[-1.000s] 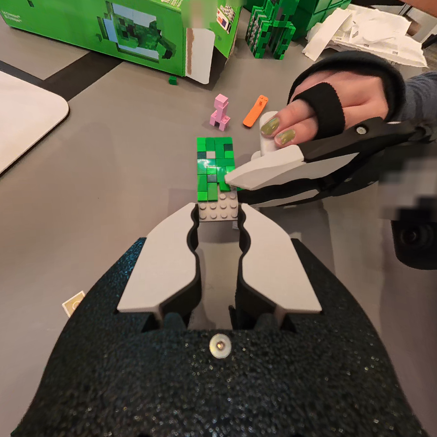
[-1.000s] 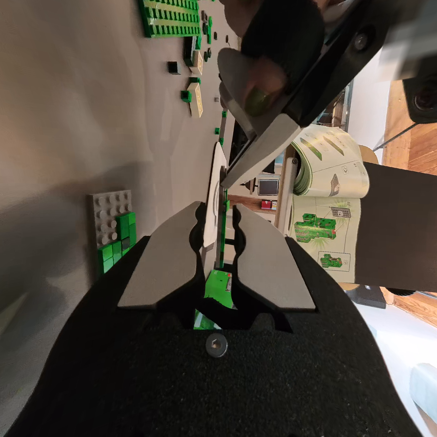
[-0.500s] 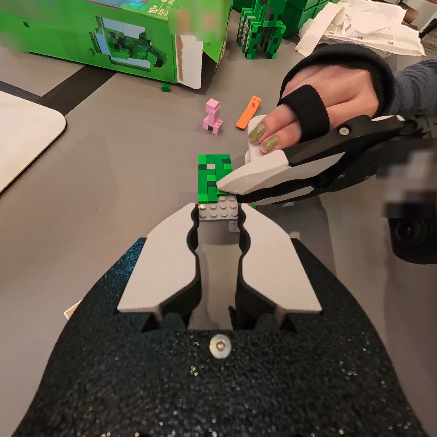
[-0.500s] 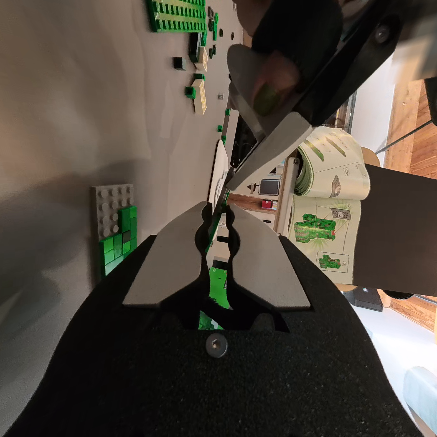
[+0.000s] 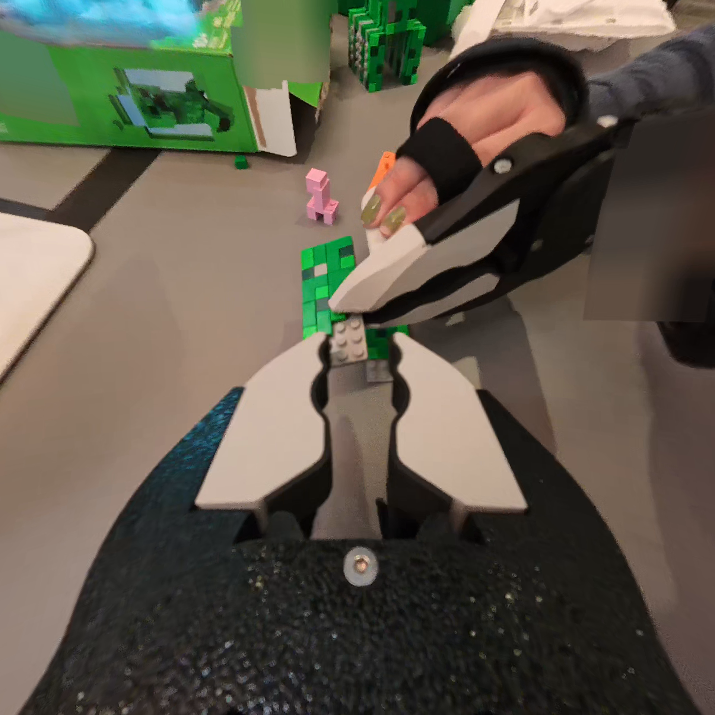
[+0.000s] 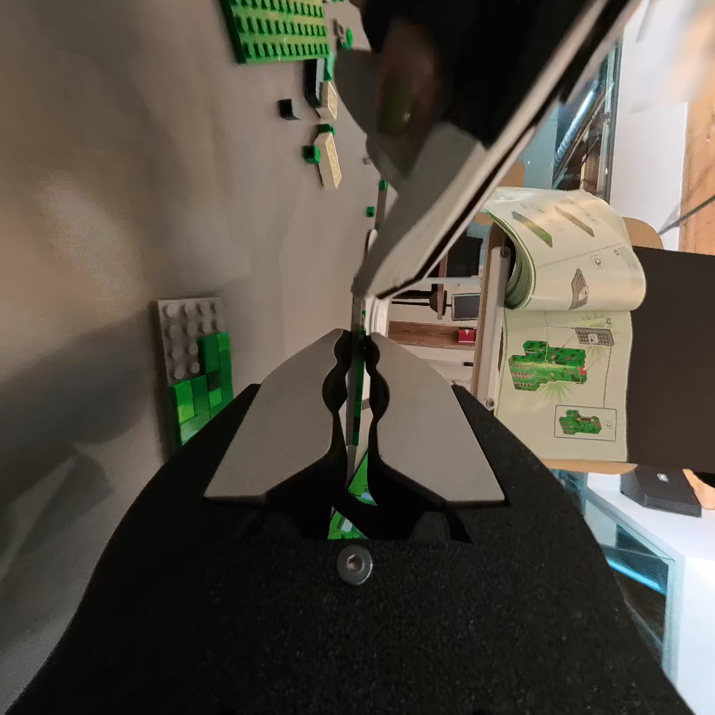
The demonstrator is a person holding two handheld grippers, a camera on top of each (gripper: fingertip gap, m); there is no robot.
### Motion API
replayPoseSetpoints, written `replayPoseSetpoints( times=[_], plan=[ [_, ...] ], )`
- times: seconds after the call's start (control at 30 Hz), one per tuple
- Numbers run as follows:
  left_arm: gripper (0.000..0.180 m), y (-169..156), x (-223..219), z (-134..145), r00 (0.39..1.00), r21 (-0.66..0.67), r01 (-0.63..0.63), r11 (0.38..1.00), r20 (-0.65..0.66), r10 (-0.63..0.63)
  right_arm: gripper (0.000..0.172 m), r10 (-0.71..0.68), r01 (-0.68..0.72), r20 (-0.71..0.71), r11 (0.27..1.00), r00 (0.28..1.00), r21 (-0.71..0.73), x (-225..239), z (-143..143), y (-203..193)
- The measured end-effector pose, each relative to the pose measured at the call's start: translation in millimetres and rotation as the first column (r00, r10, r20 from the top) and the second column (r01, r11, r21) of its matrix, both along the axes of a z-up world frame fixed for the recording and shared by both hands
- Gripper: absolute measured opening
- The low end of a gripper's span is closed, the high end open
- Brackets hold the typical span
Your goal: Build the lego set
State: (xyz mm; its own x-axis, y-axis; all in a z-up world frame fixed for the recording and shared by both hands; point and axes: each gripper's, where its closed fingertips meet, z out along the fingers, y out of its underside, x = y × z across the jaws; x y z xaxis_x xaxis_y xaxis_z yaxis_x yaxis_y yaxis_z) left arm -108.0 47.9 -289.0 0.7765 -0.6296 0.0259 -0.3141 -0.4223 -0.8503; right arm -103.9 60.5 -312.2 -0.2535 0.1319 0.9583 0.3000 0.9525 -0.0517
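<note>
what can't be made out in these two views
- left wrist view: motion blur hides whether the left gripper presses the grey studded plate; the right gripper covers its far right part
- left wrist view: the hand hides most of the orange piece
- right wrist view: the thin grey-and-green piece in the right gripper's shut jaws is edge-on, face unseen

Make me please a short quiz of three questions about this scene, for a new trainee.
1. True or false: the left gripper has its jaws open.
2. What colour is the small standing figure? A pink, B blue, C yellow.
3. Fill in: the right gripper is closed on a thin plate of grey and ____.

Key: 1 true; 2 A; 3 green.
</note>
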Motion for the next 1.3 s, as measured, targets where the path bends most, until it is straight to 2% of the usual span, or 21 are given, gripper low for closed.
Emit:
replayPoseSetpoints(
  times=[0.1, 0.2, 0.3, 0.37, 0.4, 0.6, 0.83, 1.0, 1.1, 1.13, 1.17, 1.2, 1.23, 1.3],
  plan=[
    [0.042, -1, -6, 7, 0.988, 0.164, 0.05, 0.985, -0.155, -0.024, 0.006, -0.008, 0.006, -0.02, 0.996, 1.0, -0.084, 5, 9, 6],
    [0.037, 2, -8, 14, 0.914, 0.357, 0.122, 0.926, -0.403, 0.035, 0.006, 0.038, -0.041, -0.018, 0.979, 0.999, -0.199, 11, 20, 3],
    [0.025, 3, 3, 13, 0.854, 0.414, 0.195, 0.889, -0.517, 0.053, 0.006, 0.103, -0.106, -0.028, 0.953, 0.994, -0.284, 14, 28, -9],
    [0.009, 3, 6, 17, 0.836, 0.453, 0.209, 0.867, -0.542, 0.082, 0.006, 0.133, -0.133, -0.02, 0.939, 0.991, -0.316, 17, 31, -15],
    [0.007, 1, 8, 20, 0.828, 0.473, 0.228, 0.851, -0.554, 0.086, 0.006, 0.148, -0.147, -0.024, 0.933, 0.989, -0.33, 18, 32, -17],
    [0.005, -4, 16, 23, 0.772, 0.497, 0.316, 0.809, -0.63, 0.086, 0.006, 0.207, -0.178, 0.038, 0.907, 0.978, -0.381, 26, 37, -23],
    [0.005, -6, 25, 20, 0.767, 0.492, 0.353, 0.796, -0.64, 0.056, 0.006, 0.256, -0.161, 0.157, 0.878, 0.954, -0.452, 35, 37, -27],
    [0.005, -10, 33, 16, 0.783, 0.498, 0.38, 0.779, -0.622, 0.016, 0.006, 0.324, -0.161, 0.194, 0.803, 0.926, -0.574, 40, 35, -30],
    [0.006, -8, 32, 10, 0.83, 0.477, 0.336, 0.812, -0.558, -0.015, 0.006, 0.309, -0.129, 0.215, 0.797, 0.926, -0.59, 35, 29, -25],
    [0.006, -4, 28, 9, 0.854, 0.481, 0.285, 0.829, -0.52, 0.008, 0.006, 0.284, -0.125, 0.194, 0.808, 0.939, -0.576, 30, 28, -20],
    [0.007, 2, 20, 9, 0.875, 0.49, 0.216, 0.844, -0.481, 0.055, 0.006, 0.239, -0.111, 0.166, 0.828, 0.957, -0.55, 23, 27, -12],
    [0.015, 5, 12, 4, 0.878, 0.47, 0.164, 0.867, -0.471, 0.089, 0.006, 0.169, -0.056, 0.182, 0.863, 0.969, -0.502, 15, 20, 0],
    [0.012, 6, 0, 0, 0.872, 0.454, 0.105, 0.885, -0.47, 0.138, 0.006, 0.101, 0.016, 0.241, 0.897, 0.965, -0.443, 11, 7, 13],
    [0.005, 6, -25, 0, 0.847, 0.472, -0.038, 0.881, -0.452, 0.279, 0.006, 0.029, 0.08, 0.289, 0.93, 0.957, -0.36, 0, -11, 29]
  ],
)
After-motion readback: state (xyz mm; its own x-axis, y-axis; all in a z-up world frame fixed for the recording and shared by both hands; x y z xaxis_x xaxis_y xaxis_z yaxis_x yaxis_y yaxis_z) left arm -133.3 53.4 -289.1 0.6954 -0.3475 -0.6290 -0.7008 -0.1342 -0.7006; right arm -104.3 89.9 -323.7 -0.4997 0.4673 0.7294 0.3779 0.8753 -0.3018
